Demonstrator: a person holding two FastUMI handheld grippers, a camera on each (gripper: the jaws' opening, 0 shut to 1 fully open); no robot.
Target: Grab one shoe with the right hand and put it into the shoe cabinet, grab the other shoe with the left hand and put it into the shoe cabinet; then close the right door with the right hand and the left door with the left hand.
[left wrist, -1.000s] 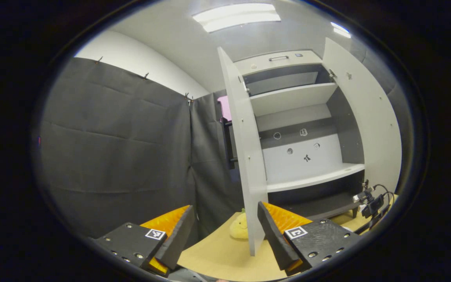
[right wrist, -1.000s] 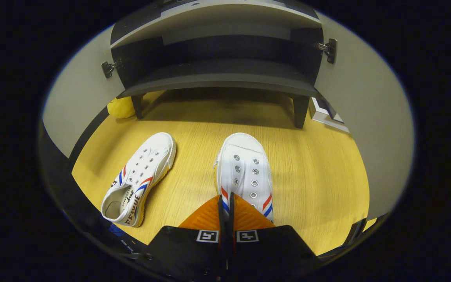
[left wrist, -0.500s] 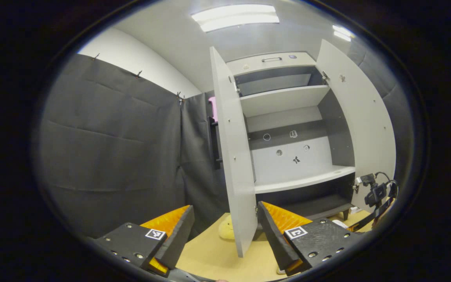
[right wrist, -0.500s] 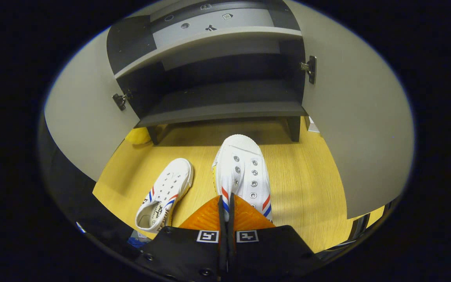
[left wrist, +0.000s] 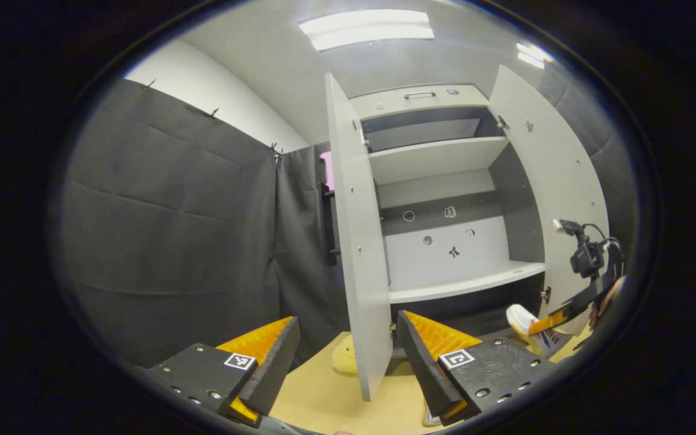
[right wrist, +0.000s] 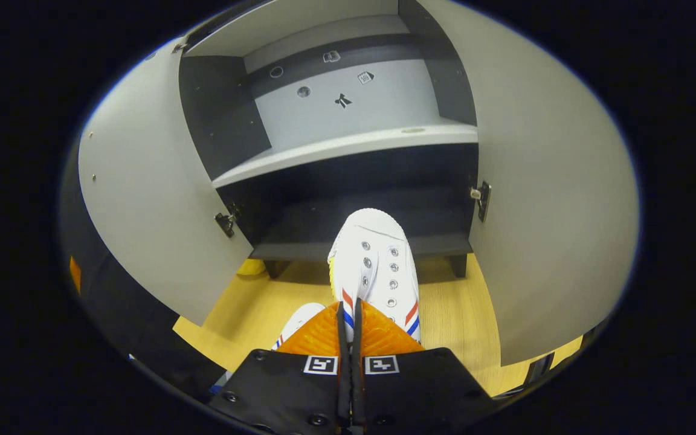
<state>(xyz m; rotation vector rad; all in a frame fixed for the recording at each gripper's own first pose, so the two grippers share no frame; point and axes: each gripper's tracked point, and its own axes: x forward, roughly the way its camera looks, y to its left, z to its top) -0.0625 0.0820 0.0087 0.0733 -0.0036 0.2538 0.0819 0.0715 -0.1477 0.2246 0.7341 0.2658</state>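
In the right gripper view, the right hand-held gripper (right wrist: pixel 348 314) is closed tight on the heel edge of a white shoe (right wrist: pixel 375 266) with red and blue stripes, and both fingers press on the thin edge of it. The shoe is lifted off the floor, its toe points forward to the dark bottom shelf (right wrist: pixel 348 229) of the shoe cabinet (right wrist: pixel 348 151), and the toe is in front of the opening of this shelf. The second shoe (right wrist: pixel 295 323) lies on the yellow wooden floor (right wrist: pixel 245 314), just left of the fingers and partly hidden behind them. Both cabinet doors stand open: the left door (right wrist: pixel 148 199) and the right door (right wrist: pixel 547 199) are on each side of the opening. A small yellow object (right wrist: pixel 251 267) sits on the floor near the left cabinet leg; what it is I cannot tell. In the left gripper view, the left hand-held gripper (left wrist: pixel 348 356) is wide open and holds nothing, with the edge of the left door between its fingers but farther off. In this view the right hand-held gripper (left wrist: pixel 556 320) is seen at the lower right, carrying the white shoe (left wrist: pixel 529 323) next to the bottom of the cabinet. The middle shelf (left wrist: pixel 463 287) and the upper shelf (left wrist: pixel 435 157) are light grey.
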